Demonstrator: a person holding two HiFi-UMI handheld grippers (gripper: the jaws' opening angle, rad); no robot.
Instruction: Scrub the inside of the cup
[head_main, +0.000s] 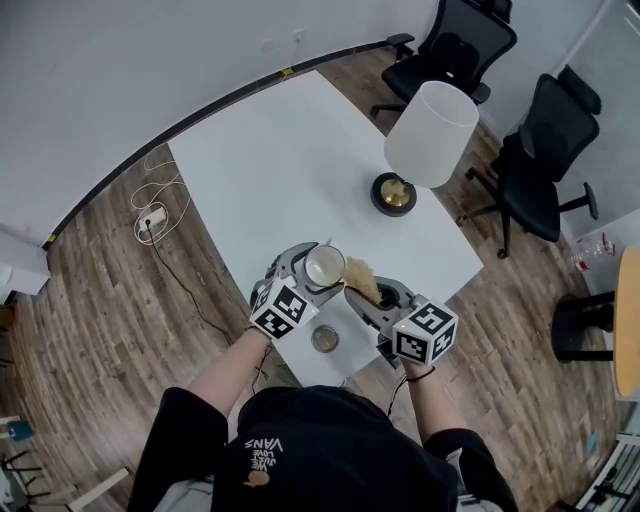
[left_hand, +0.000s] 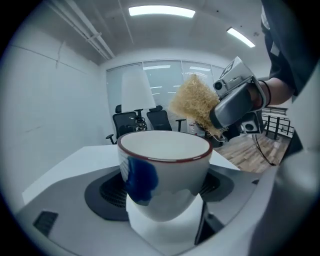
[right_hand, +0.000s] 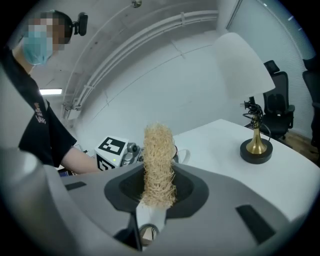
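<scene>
The left gripper (head_main: 312, 272) is clamped on the cup (left_hand: 165, 170), one jaw on each side of its lower wall. The cup is white with a dark red rim and a blue patch on its side. It is held mouth up, and the part of the inside that shows looks bare. The right gripper (right_hand: 155, 202) is closed on a scrubber (right_hand: 158, 165), a tan bundle of tangled fibres that sticks out past the jaws.

In the head view the scrubber lies just beside the cup's rim on the right. In the left gripper view it hangs above and behind the rim, outside the cup. Whether it touches the rim cannot be told. Both grippers are held over the near end of a white table (head_main: 270, 160).

Below them a small round metal thing (head_main: 324, 339) lies on the table. Farther along stands a lamp (head_main: 430, 135) with a white shade and a brass base. Black chairs (head_main: 545, 150) stand past the table's right side, and a white cable (head_main: 155, 215) lies on the wood floor to the left.
</scene>
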